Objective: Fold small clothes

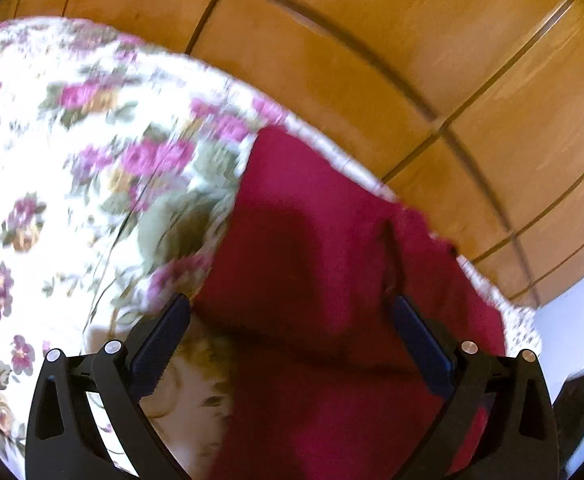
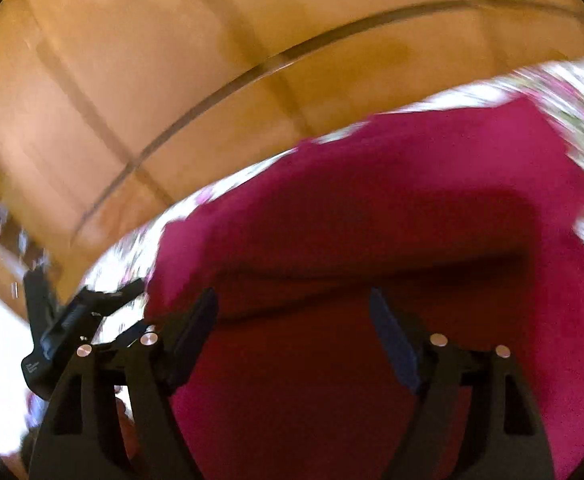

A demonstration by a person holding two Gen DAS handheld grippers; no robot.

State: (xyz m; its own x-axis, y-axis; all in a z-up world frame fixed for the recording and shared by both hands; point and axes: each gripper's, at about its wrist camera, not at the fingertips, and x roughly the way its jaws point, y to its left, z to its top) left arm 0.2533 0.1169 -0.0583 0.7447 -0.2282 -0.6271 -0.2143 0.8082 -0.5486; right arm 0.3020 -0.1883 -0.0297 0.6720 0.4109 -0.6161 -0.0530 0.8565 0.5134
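Red cloth (image 1: 332,280) lies on flowery sheet (image 1: 51,160), near far edge, wooden panels (image 1: 412,60) behind. Left gripper (image 1: 292,328) spread wide above cloth's left part, holding nothing. Right gripper (image 2: 294,312) spread wide too, low over red cloth (image 2: 372,200). Both views blurry.

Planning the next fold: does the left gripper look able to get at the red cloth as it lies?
Probably yes. The left tongs stand open right over the red cloth on the floral cover; nothing lies between.
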